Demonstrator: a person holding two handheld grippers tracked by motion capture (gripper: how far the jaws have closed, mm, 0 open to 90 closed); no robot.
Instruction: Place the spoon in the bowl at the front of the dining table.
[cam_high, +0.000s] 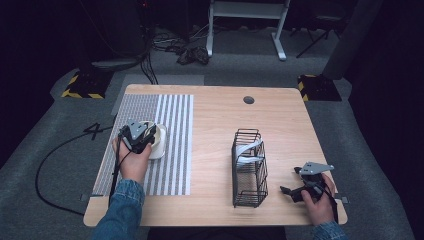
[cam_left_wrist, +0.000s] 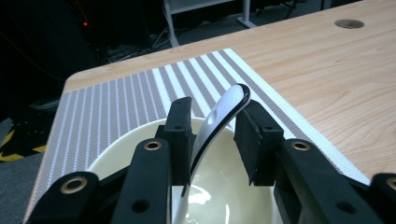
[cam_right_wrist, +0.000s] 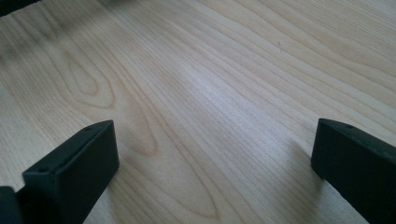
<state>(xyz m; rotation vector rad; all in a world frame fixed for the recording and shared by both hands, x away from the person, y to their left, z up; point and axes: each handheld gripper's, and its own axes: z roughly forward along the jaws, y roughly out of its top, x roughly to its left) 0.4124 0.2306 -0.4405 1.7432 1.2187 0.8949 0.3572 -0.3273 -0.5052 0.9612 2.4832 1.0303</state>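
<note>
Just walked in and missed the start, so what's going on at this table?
A person works with a gripper in each hand. The left gripper is over a white bowl on the striped mat, its jaws around the handle of a white spoon resting in the bowl. The right gripper sits open above bare table, beside a black wire basket.

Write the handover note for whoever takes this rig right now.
Left claw: jaws either side of the white spoon's handle, not yet clamped; the spoon sits in the cream bowl on the striped mat.
Right claw: open, empty, over bare table right of the wire rack.
Done: rack already holds white pieces.
Left: probably close on the spoon and lift it out.
</note>
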